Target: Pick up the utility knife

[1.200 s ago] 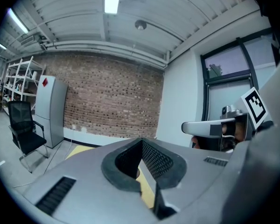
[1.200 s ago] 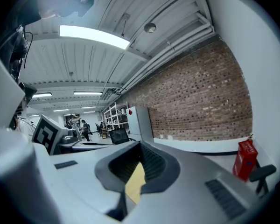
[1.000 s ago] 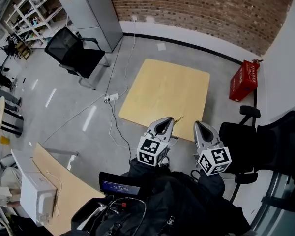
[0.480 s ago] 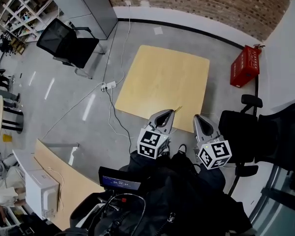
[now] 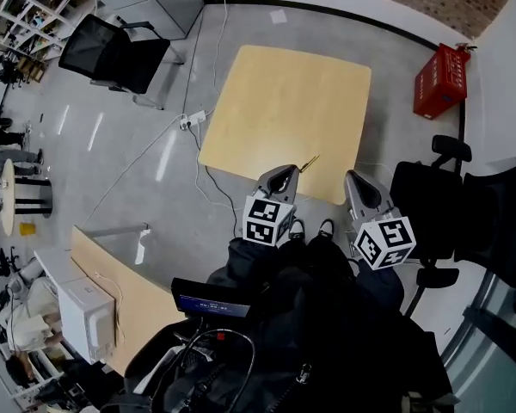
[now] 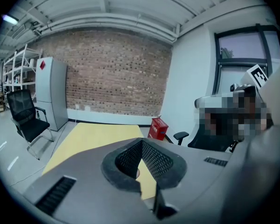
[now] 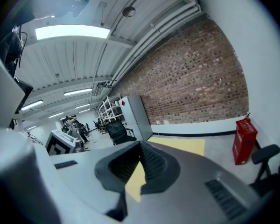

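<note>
A small thin yellowish object, which I take for the utility knife [image 5: 310, 162], lies on the square light-wood table [image 5: 284, 101] close to its near edge. My left gripper [image 5: 282, 174] hangs at that edge, just left of the knife and apart from it, jaws together with nothing held. My right gripper [image 5: 354, 179] hovers past the table's near right corner, also shut and empty. In the left gripper view the left gripper [image 6: 141, 142] points over the table [image 6: 93, 136]. The right gripper [image 7: 141, 144] faces the table [image 7: 182, 146] too. Neither gripper view shows the knife clearly.
A black office chair [image 5: 112, 54] stands left of the table, a red crate [image 5: 441, 80] at its right, and black chairs [image 5: 464, 213] beside my right gripper. A power strip with cables [image 5: 193, 120] lies on the floor. A wooden desk [image 5: 112, 291] is at lower left.
The table and knife have slid upward and nearer in the head view. Both grippers stay shut and have kept to the table's near edge.
</note>
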